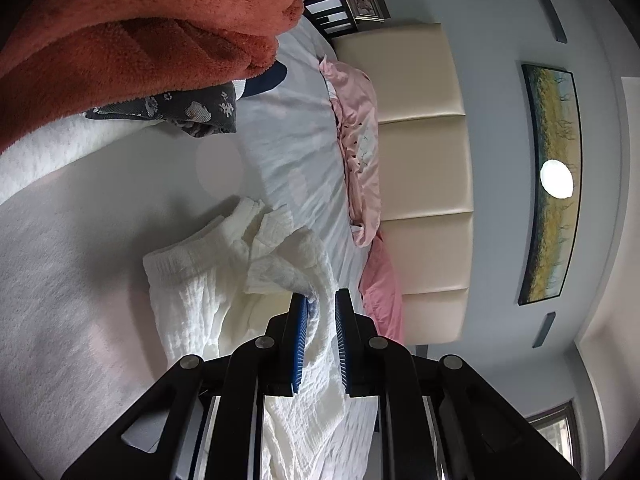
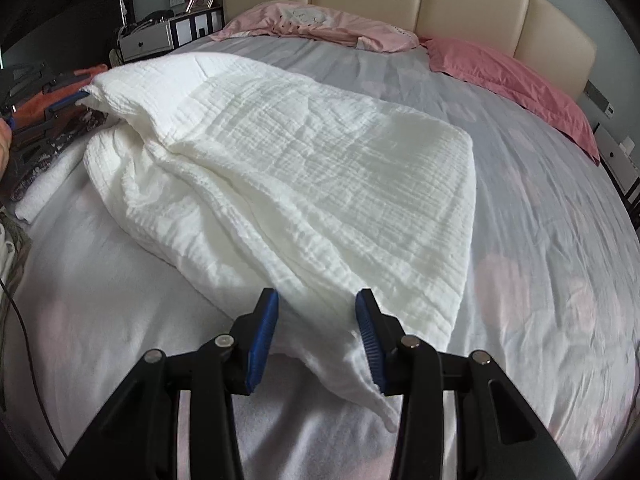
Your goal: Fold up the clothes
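In the right-wrist view the left gripper [image 2: 82, 98] sits at the far left, pinching the raised corner of the white cloth [image 2: 304, 168]; its own view shows the pads clamped on a bunch of fabric at lower centre. The cloth sprawls across the middle of the bed [image 2: 540, 240], half doubled over. At the bottom centre the right gripper [image 2: 316, 336] straddles the near corner with jaws parted, pads not pressing, so it holds nothing yet. To fold well, I judge it should close on that corner first, then both corners should travel together, kept taut and level, to meet the far edge squarely.
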The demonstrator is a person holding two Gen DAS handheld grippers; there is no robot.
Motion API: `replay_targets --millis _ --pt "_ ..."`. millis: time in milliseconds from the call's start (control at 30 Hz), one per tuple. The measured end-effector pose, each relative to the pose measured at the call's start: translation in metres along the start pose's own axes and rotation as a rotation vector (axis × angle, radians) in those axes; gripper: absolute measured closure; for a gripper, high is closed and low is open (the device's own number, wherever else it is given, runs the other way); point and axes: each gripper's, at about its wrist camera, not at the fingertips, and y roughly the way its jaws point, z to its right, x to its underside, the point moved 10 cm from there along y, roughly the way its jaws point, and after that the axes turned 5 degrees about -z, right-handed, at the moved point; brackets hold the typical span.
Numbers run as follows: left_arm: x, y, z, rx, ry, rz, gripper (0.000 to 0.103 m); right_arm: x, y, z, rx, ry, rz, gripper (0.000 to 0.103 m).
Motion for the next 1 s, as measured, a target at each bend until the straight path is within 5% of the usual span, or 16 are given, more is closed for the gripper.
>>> replay_targets --millis 333,500,700,767,900,1000 --pt "0.009 0.015 -0.014 -0.026 -0.046 -0.05 0.088 0.012 -0.014 0.039 0.007 0.054 -0.038 0.064" --pt "0.01 0.016 -0.024 0.017 -0.152 -0.064 0.051 0.022 -0.018 0.05 -0.025 0.097 -0.072 0.064" --pt "0.012 0.025 -0.023 0.001 -0.147 -0.073 0.049 0.028 -0.026 0.048 -0.055 0.12 -0.077 0.064" --pt "0.014 0.031 -0.022 0.0 -0.143 -0.079 0.05 0.026 -0.03 0.048 -0.052 0.121 -0.066 0.064" --pt "0.014 0.036 -0.015 -0.037 -0.083 -0.081 0.09 0.022 -0.041 0.053 -0.048 0.122 -0.058 0.064" --pt "0.011 0.029 -0.011 -0.049 -0.048 -0.063 0.093 0.021 -0.047 0.062 -0.02 0.111 -0.05 0.064"
